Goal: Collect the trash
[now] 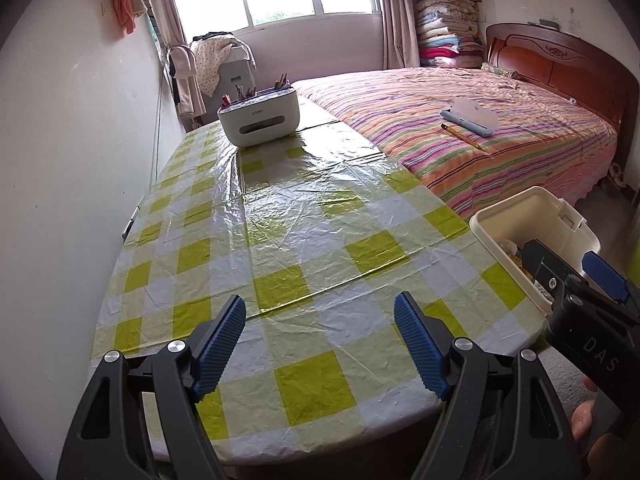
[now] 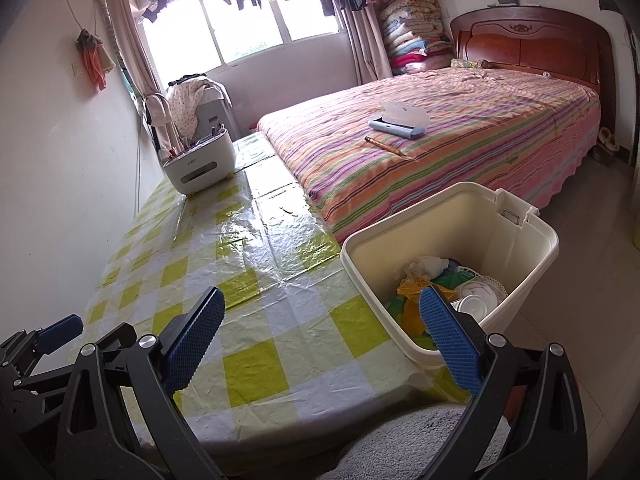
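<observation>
- Your left gripper [image 1: 320,344] hangs over the near end of the table [image 1: 280,216], jaws spread wide with only checked cloth between them; it holds nothing.
- Your right gripper [image 2: 320,340] is just as wide and just as empty, its right finger over the near rim of the bin [image 2: 452,216], its left finger over the cloth.
- The bin stands at the table's right edge, beside the bed [image 2: 460,152], and already holds the trash [image 2: 432,276]: crumpled paper, coloured wrappers and what looks like white plastic lids or cups.
- No loose trash shows on the cloth in either view; the only other thing on it is the organiser [image 1: 260,120] with pens at the far end (that reads as a keeper, not rubbish).
- So you appear to be between picks, or at the very end of collecting.
- On the bed lie a pencil [image 1: 460,136] and a blue case [image 1: 468,120] with something pale on it; I can't tell whether either counts as trash.
- The next move calls for a look round before any reach: if the pencil is the target, it is well off across the bed, thin and lying flat on soft cloth, so come down on it with the jaws much narrower and set across its length.
</observation>
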`<action>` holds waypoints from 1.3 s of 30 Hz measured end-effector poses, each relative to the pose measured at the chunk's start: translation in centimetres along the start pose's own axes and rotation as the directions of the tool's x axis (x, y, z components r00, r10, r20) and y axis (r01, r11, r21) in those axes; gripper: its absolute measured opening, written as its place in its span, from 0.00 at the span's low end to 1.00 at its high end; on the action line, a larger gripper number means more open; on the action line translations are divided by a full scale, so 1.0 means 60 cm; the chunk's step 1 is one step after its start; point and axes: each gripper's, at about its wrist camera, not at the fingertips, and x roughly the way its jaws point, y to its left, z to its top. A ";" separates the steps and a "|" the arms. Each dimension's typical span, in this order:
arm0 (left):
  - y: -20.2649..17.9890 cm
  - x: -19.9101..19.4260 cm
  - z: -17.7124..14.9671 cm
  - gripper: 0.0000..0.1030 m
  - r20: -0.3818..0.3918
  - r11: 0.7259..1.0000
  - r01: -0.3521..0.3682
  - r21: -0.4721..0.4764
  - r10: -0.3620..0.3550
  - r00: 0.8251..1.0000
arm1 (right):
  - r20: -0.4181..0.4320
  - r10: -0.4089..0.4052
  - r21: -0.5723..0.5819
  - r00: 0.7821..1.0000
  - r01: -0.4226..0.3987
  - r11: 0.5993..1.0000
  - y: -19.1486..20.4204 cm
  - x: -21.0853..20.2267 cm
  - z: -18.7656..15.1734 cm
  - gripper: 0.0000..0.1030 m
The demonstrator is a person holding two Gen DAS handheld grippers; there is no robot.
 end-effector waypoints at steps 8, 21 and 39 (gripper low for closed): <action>0.000 0.006 -0.001 0.73 -0.013 1.000 0.012 -0.002 -0.012 1.000 | -0.001 -0.021 0.010 1.000 0.021 1.000 -0.010 0.002 0.002 0.94; 0.008 0.010 -0.005 0.72 -0.021 1.000 0.012 -0.012 -0.012 1.000 | -0.014 -0.027 0.009 1.000 0.027 1.000 -0.011 0.008 0.001 0.94; 0.010 0.010 -0.004 0.73 -0.026 1.000 0.015 -0.013 -0.015 1.000 | -0.027 -0.014 0.001 1.000 0.014 1.000 -0.006 0.017 0.005 0.94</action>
